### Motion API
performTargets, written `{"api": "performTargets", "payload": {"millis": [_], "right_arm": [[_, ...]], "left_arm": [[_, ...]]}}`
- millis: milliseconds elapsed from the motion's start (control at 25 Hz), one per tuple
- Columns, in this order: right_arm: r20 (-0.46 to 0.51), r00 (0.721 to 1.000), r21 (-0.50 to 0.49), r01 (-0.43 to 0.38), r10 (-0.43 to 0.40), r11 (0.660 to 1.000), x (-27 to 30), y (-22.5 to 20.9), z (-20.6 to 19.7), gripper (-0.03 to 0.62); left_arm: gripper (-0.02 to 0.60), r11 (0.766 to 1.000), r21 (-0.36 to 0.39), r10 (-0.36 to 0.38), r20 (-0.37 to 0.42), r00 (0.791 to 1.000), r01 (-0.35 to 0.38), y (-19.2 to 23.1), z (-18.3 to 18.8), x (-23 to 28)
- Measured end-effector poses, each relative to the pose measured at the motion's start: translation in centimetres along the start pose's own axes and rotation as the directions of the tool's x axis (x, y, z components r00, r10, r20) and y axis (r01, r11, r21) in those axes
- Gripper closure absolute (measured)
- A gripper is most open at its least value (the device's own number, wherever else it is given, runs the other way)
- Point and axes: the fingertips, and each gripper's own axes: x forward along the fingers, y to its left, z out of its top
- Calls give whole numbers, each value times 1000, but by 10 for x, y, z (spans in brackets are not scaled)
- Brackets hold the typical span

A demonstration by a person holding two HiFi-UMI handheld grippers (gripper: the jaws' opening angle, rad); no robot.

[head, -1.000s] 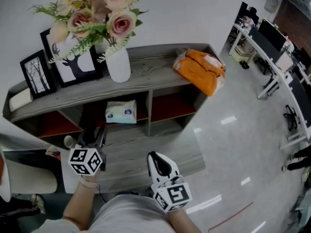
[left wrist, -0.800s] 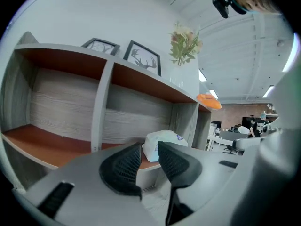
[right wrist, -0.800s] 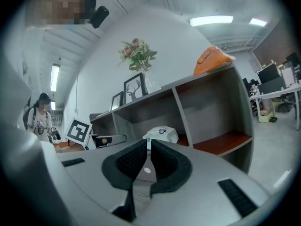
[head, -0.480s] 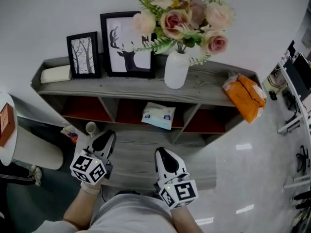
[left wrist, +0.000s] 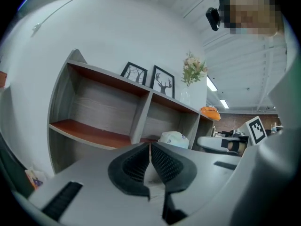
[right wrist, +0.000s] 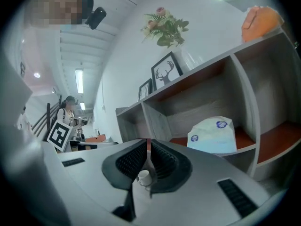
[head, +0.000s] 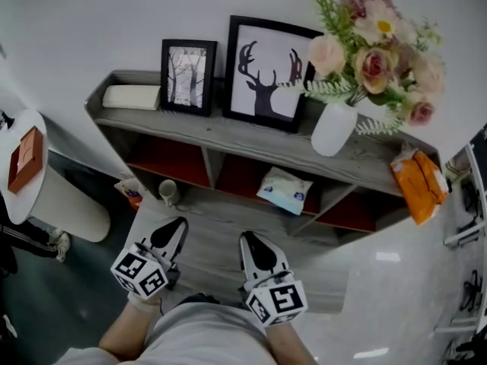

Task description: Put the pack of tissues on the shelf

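The pack of tissues (head: pixel 285 191), white and light blue, lies in the middle compartment of the grey shelf (head: pixel 228 139), leaning slightly. It also shows as the tissue pack (left wrist: pixel 174 139) and the tissue pack (right wrist: pixel 212 135) in the two gripper views. My left gripper (head: pixel 178 223) hangs low in front of the shelf, well back from the pack. Its jaws are closing, the pads (left wrist: pixel 136 161) meet, and nothing is between them. My right gripper (head: pixel 247 239) hangs beside it, shut and empty.
On the shelf top stand a white vase of flowers (head: pixel 335 128), a deer picture (head: pixel 266 71), a smaller tree picture (head: pixel 187 76), a white box (head: pixel 131 97) and an orange bag (head: pixel 421 182). A cup (head: pixel 169 192) stands on the floor. A round white table (head: pixel 23 166) is at the left.
The head view has swung left, so the shelf now sits further right. My left gripper has drawn back from the shelf and its jaws have come together. The pack stays in its compartment.
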Motion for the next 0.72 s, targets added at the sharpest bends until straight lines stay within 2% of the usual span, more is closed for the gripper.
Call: {"api": "performTargets", "payload": {"millis": [360,720], "right_arm": [[-36,997,0,-63,63,998,20,20,-13,557],[-45,996,-1,-82,82,997,20,23,-16,557]], "left_arm": [[561,1000,-7,20,-12,1000,-20,10,-6,-16],[563,1000,-23,-20,-28,999,19,4,-12,-10]]}}
